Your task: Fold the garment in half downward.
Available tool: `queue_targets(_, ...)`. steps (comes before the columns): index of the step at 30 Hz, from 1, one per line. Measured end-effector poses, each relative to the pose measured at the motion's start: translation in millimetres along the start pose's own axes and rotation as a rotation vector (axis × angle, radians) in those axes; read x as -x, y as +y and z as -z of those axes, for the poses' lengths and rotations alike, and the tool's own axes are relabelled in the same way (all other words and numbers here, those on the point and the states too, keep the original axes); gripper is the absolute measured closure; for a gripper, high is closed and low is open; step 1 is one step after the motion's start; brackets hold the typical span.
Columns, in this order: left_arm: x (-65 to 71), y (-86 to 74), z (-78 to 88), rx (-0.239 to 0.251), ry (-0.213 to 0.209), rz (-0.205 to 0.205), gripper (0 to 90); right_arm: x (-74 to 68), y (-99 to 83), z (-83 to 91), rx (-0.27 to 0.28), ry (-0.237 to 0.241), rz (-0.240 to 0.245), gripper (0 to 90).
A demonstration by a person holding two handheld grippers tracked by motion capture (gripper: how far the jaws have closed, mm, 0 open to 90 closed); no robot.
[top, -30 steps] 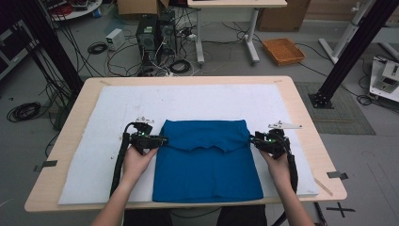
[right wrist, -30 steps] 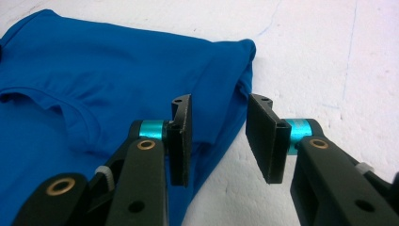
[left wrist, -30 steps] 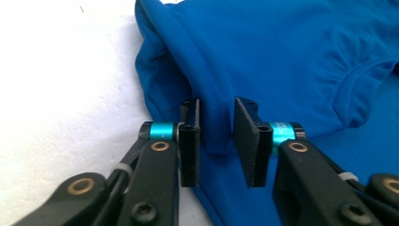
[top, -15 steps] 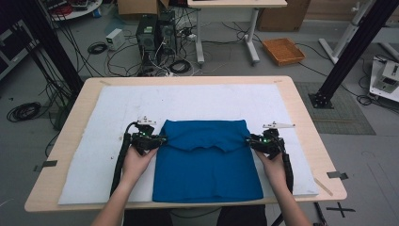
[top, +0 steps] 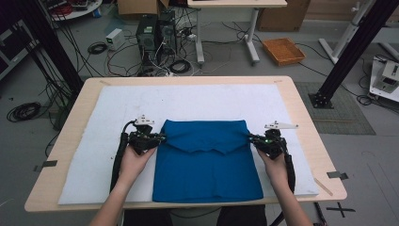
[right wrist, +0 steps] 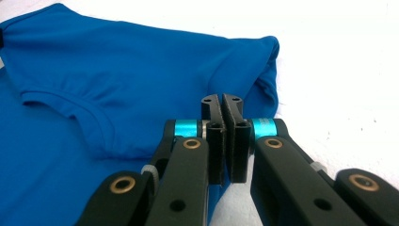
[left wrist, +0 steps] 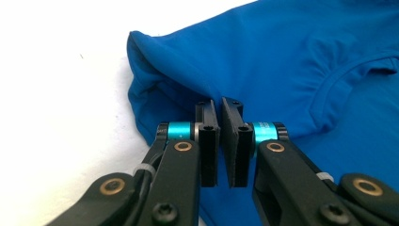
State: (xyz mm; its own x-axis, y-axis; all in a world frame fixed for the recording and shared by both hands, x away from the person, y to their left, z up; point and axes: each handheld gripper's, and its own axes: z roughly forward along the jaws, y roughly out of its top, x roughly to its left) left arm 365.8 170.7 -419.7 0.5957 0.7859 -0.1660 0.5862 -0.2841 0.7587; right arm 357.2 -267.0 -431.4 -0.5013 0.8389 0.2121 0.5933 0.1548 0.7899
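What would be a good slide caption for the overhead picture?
Two hand-held grippers, left gripper and right gripper, pinch opposite edges of a folded blue shirt on a white mat.

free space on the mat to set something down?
Bare mat beyond the shirt, up to the table's far edge; also outside the left gripper and right gripper. Crowded mid-front: shirt between both.

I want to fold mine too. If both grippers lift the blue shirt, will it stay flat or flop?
Probably flop: the shirt is thin cloth, already folded and wrinkled at its edges. Its middle would likely sag between the left gripper and right gripper, pinching opposite edges. It looks light and shouldn't slip easily from the shut jaws.
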Motion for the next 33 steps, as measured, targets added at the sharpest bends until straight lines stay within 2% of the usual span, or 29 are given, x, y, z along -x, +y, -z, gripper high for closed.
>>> queue_targets(4,4.6,0.8,6.1,-0.008,-0.016,-0.011,85.1,-4.1,1.8,3.6,-0.012,-0.001,0.026,88.5)
queue_targets(6,6.7,-0.1,9.5,-0.008,-0.038,0.001,85.1,-6.2,1.7,7.0,-0.016,-0.001,0.039,88.6)
queue_targets(11,13.0,-3.8,20.0,-0.004,-0.074,0.011,85.1,-10.9,-0.8,20.3,-0.006,0.018,0.045,88.8)
queue_targets(16,22.3,-9.6,33.5,0.009,-0.131,0.019,85.1,-17.7,-6.0,34.5,-0.006,0.039,0.049,88.8)
queue_targets(23,34.1,-22.7,50.4,0.014,-0.194,0.031,85.1,-30.2,-15.0,52.1,-0.014,0.053,0.086,88.8)
queue_targets(33,42.9,-44.4,67.4,-0.011,-0.259,0.048,85.0,-42.8,-37.0,77.7,-0.032,0.075,0.099,88.8)
